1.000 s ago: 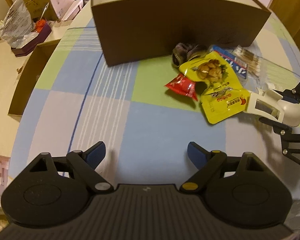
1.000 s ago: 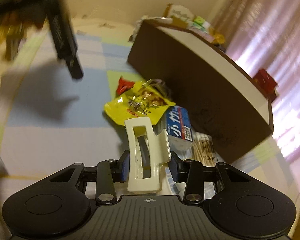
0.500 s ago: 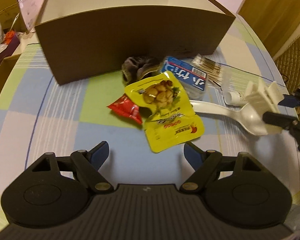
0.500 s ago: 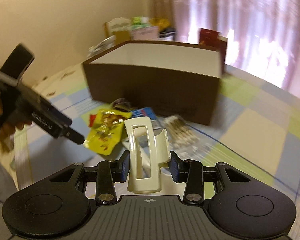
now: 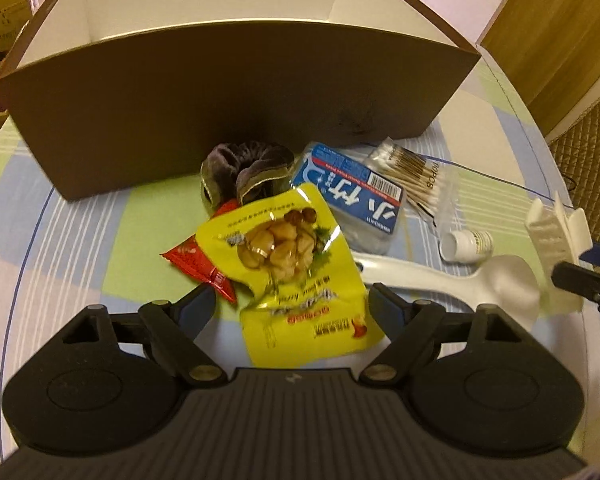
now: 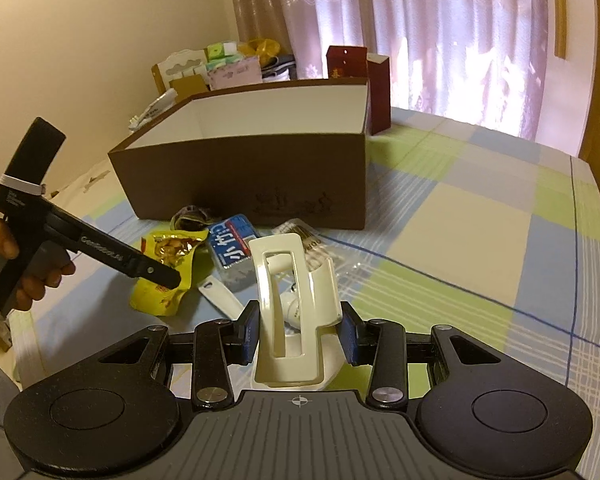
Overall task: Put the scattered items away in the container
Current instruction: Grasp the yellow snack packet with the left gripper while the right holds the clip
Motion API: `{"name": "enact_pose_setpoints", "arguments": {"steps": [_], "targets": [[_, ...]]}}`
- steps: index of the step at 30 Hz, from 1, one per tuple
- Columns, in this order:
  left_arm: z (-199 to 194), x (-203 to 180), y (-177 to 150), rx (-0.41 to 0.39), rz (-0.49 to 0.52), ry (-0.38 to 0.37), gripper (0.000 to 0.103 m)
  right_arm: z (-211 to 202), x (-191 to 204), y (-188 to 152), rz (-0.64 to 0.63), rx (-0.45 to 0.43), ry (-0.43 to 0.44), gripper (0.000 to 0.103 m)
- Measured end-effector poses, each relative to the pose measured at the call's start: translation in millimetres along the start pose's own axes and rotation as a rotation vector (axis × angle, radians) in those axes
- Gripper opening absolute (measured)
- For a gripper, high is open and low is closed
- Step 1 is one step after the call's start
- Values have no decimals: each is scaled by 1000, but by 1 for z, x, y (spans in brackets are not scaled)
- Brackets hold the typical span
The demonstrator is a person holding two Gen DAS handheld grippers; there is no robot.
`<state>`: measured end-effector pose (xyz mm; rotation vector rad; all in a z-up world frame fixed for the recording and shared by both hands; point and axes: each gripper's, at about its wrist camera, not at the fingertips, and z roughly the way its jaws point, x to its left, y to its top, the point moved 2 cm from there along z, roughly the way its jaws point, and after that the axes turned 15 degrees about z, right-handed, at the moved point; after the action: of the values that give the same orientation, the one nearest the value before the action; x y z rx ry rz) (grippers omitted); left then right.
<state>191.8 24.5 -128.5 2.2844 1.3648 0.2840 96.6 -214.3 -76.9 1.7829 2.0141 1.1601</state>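
Note:
The open brown box [image 5: 236,92] stands at the back of the checked tablecloth. In front of it lie a dark scrunchie [image 5: 244,168], a red sachet [image 5: 196,260], a blue tissue pack [image 5: 352,192], a bag of cotton swabs [image 5: 412,168], a small white tube [image 5: 466,245] and a white spoon [image 5: 440,280]. My left gripper [image 5: 291,300] hangs over the yellow snack packet [image 5: 292,264]. Its jaws are opening and the packet's lower half lies between them, untouched by the pads. My right gripper [image 6: 300,334] is shut on a white hair claw clip [image 6: 288,300], held above the table right of the pile.
Red cartons [image 6: 346,62] and stacked packages stand behind the box near the curtain. A quilted chair back [image 5: 592,152] is past the table's right edge. A hand [image 6: 24,276] holds the left gripper's handle. Bare cloth stretches to the right of the box.
My left gripper has closed in on the pile, so the yellow packet now sits between its fingers. The right gripper has rolled upright with the clip and faces the box.

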Motion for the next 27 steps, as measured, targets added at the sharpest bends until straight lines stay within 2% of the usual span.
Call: {"name": "enact_pose_setpoints", "arguments": {"steps": [5,7,8,9,12,20,27], "targets": [[17,-2,2,36,6,25,80,3,-2,-2,8,6,-8,43],[18,-6,2,19,54,61,66,3,-3,-2,14,9,-11,43],[18,-8,1,8,81,74,48,3,-3,-3,17,9,-14,43],[17,-7,0,3,97,79,41,4,-4,-2,20,10,-15,43],[10,5,-7,-10,66,11,25,4,-6,-3,25,13,-19,43],[-22,15,-37,-9,79,-3,20,9,-3,-1,24,25,-1,43],[-55,4,-40,-49,180,36,18,15,5,2,5,29,28,43]]}}
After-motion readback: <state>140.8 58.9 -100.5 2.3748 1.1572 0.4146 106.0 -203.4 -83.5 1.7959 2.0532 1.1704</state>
